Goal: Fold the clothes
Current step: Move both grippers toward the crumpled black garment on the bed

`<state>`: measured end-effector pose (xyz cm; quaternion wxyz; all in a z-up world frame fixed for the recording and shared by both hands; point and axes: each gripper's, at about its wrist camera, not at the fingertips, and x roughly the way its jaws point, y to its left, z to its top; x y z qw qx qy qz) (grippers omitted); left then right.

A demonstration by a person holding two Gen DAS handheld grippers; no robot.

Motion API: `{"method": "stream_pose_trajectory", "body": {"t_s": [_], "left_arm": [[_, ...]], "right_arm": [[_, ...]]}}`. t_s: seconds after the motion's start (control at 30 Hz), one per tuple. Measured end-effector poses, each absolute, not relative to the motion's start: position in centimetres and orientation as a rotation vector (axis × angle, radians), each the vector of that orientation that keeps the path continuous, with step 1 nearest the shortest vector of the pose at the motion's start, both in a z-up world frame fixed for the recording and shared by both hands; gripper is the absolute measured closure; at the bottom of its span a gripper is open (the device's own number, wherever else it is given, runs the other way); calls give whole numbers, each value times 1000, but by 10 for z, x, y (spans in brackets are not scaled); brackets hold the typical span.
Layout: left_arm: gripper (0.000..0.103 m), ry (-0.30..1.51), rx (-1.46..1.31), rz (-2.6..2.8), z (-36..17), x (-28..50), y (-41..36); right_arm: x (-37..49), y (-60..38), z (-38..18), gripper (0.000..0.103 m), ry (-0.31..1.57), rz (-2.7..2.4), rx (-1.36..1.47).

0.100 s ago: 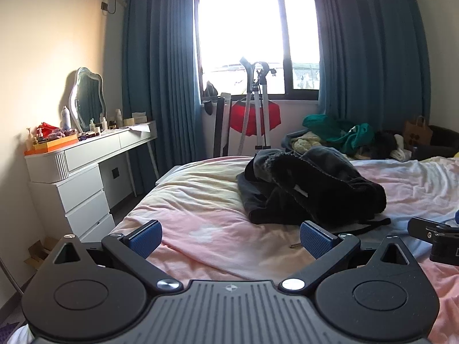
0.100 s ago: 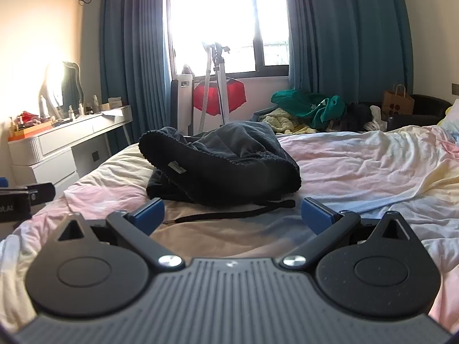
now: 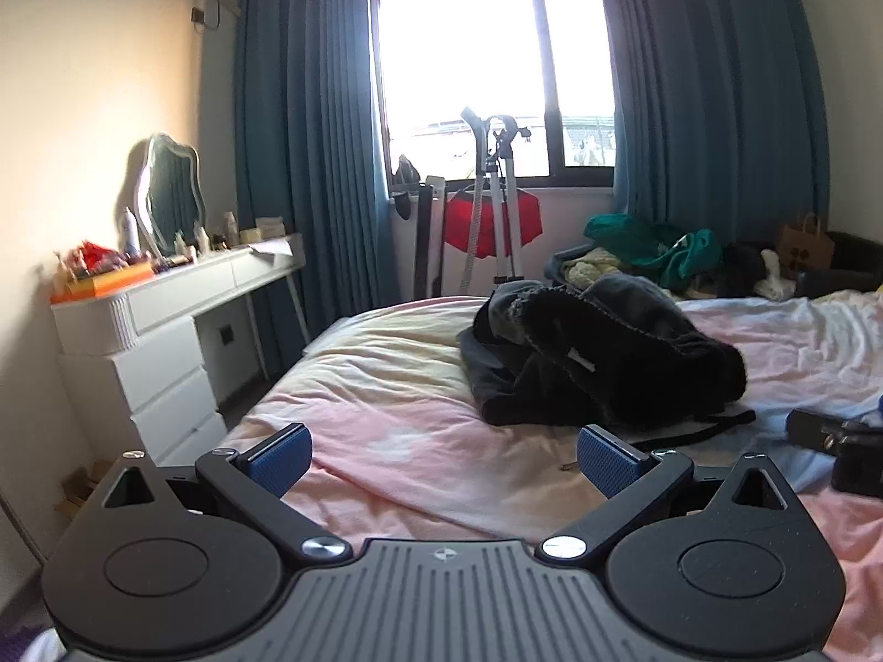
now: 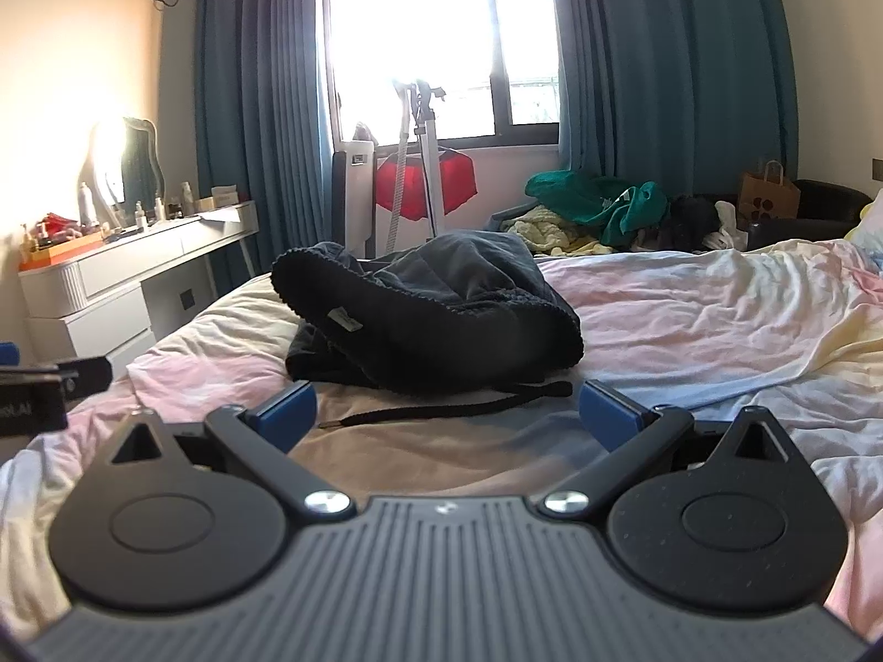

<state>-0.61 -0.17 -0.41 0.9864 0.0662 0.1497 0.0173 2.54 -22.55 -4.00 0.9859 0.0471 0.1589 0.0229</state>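
Note:
A dark, fleecy garment [image 3: 601, 364] lies crumpled in a heap on the bed [image 3: 397, 414], its black drawstring [image 4: 441, 411] trailing toward me. My left gripper [image 3: 444, 463] hovers open over the pink sheet, short of the heap and to its left, nothing between its blue pads. My right gripper [image 4: 450, 414] is open too, low over the sheet just in front of the heap [image 4: 430, 314], the drawstring lying on the bed between its fingers. Part of the right gripper [image 3: 839, 447] shows at the left wrist view's right edge.
A white dresser [image 3: 165, 331] with a mirror and bottles stands left of the bed. Beyond the bed's far edge are a garment steamer stand [image 3: 502, 204], a red cloth, a pile of green and yellow clothes [image 4: 596, 209] and a paper bag [image 4: 767, 193]. Blue curtains frame the window.

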Motion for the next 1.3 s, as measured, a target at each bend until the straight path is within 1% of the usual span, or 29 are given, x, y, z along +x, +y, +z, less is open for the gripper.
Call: {"method": "stream_pose_trajectory", "body": {"t_s": [0.1, 0.17, 0.27, 0.47, 0.63, 0.8, 1.0, 1.2, 1.3], "left_arm": [[0, 287, 169, 50, -8, -10, -5], [0, 319, 197, 50, -13, -7, -13], [0, 347, 156, 40, -14, -2, 1], [0, 356, 128, 29, -16, -4, -1], [0, 341, 149, 48, -25, -7, -3], [0, 324, 150, 6, -31, -13, -4], [0, 296, 165, 15, -42, -14, -8], [0, 336, 165, 22, -53, -9, -9], [0, 327, 140, 27, -53, -9, -8]], "right_arm": [[27, -227, -40, 0, 323, 43, 85], [28, -226, -39, 0, 320, 41, 83], [23, -222, -37, 0, 310, 39, 80], [18, -234, -37, 0, 296, 40, 108], [15, -240, -33, 0, 257, 33, 151], [16, -249, -33, 0, 271, 46, 198], [15, -255, -27, 0, 277, 29, 170], [11, -263, -19, 0, 265, 35, 158], [11, -270, -21, 0, 274, 28, 159]]}}
